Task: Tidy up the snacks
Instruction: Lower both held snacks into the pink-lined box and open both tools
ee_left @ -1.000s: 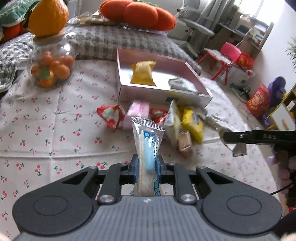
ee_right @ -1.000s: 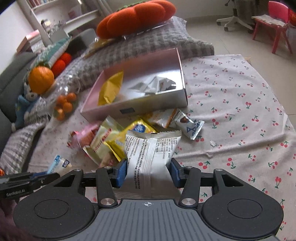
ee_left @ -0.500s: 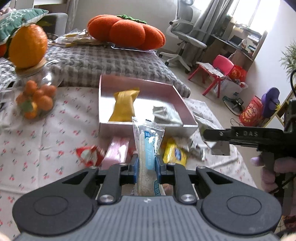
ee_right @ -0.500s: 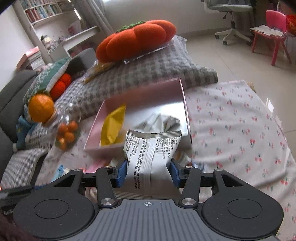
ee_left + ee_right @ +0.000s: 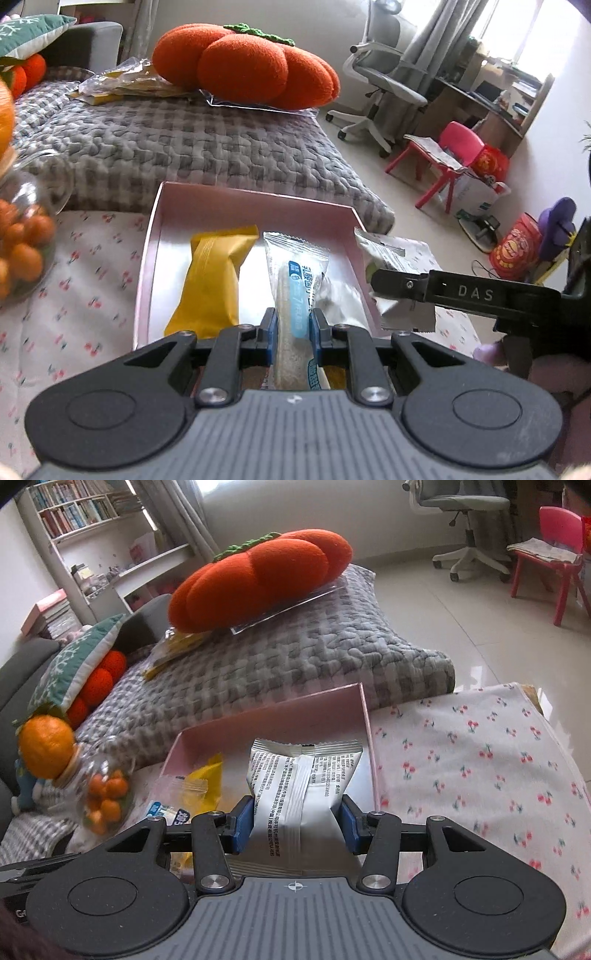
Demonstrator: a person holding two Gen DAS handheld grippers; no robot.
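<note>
My left gripper (image 5: 293,332) is shut on a clear snack packet with a blue label (image 5: 295,280), held upright over the near edge of the pink box (image 5: 155,229). A yellow snack packet (image 5: 214,280) lies in the box. My right gripper (image 5: 296,825) is shut on a white printed snack packet (image 5: 299,786), held over the right part of the pink box (image 5: 332,709). The right gripper also shows in the left wrist view (image 5: 399,295) with the white packet (image 5: 388,251). The yellow packet shows in the right wrist view (image 5: 205,786).
A glass jar of small oranges (image 5: 22,236) stands left of the box, also in the right wrist view (image 5: 103,794). A grey quilt (image 5: 184,147) with an orange pumpkin cushion (image 5: 243,70) lies behind. The cherry-print cloth (image 5: 480,760) extends right. A chair (image 5: 454,155) stands beyond.
Both grippers have moved forward and up from the snack pile to over the pink box, each keeping its packet. The loose snacks have dropped out of view below.
</note>
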